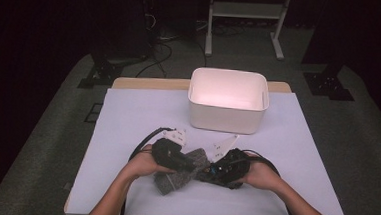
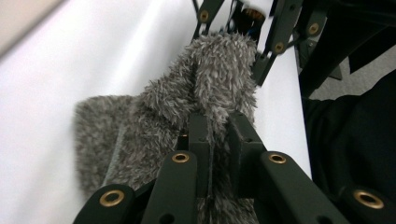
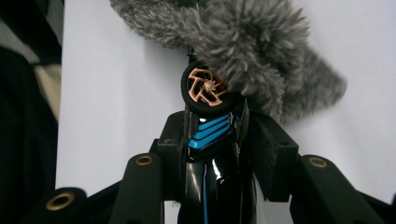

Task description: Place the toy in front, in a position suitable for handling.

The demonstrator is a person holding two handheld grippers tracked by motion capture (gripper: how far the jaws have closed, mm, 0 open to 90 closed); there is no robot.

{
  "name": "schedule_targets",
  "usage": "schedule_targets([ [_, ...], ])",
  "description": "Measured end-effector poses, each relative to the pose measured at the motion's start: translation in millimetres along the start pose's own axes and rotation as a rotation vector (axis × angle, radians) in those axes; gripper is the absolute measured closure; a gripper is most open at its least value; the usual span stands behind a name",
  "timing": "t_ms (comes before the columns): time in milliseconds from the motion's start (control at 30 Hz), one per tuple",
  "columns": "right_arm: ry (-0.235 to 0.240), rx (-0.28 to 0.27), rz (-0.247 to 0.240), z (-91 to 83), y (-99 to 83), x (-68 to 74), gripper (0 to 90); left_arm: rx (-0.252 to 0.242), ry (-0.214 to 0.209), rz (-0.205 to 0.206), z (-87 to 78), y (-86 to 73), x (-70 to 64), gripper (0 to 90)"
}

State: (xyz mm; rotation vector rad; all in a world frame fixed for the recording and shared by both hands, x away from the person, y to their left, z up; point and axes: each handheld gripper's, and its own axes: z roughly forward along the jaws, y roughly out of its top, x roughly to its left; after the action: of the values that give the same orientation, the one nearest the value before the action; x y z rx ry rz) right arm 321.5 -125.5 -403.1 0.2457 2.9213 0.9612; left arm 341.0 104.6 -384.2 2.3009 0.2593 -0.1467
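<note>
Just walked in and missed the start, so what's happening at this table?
A person works with a gripper in each hand. The left gripper is shut on a fuzzy grey sock. The right gripper is shut on a black toy car with blue stripes, its front pushed against or into the sock. A white bin stands behind them on the table.

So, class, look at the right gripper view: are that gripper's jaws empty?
No, the right gripper is shut on a black toy car with blue stripes and a gold wheel, nosed against the grey fuzzy cloth.
</note>
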Motion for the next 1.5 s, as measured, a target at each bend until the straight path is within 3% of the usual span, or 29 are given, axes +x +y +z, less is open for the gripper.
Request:
schedule_targets([
  [167,0.006,-0.096,-0.01,0.5,12.1,-1.3,61.4,-0.025,0.046,0.029,-22.5,14.3,-5.5,82.2],
  [267,0.01,-0.144,-0.015,-1.6,16.1,-2.0,62.1,-0.02,0.051,0.053,-28.0,22.7,-8.5,82.2],
  [633,-0.015,-0.191,0.011,-20.8,-6.4,-2.5,62.0,-0.01,0.036,0.051,-21.4,24.7,-6.7,81.9],
  [800,-0.023,-0.178,0.015,-26.4,-12.6,0.0,62.1,-0.011,0.011,0.047,-11.8,23.1,-6.0,82.0],
  [1067,-0.026,-0.167,0.008,-25.1,-8.0,1.8,62.2,-0.037,0.012,0.034,-14.2,24.2,-5.8,82.0],
  [1367,-0.002,-0.24,0.004,-18.7,7.8,-0.9,62.5,-0.076,0.035,0.058,-38.6,34.8,-11.0,82.1],
  [1500,-0.002,-0.263,-0.006,-17.6,9.4,-0.7,62.6,-0.078,0.031,0.072,-37.9,40.6,-13.4,82.1],
])
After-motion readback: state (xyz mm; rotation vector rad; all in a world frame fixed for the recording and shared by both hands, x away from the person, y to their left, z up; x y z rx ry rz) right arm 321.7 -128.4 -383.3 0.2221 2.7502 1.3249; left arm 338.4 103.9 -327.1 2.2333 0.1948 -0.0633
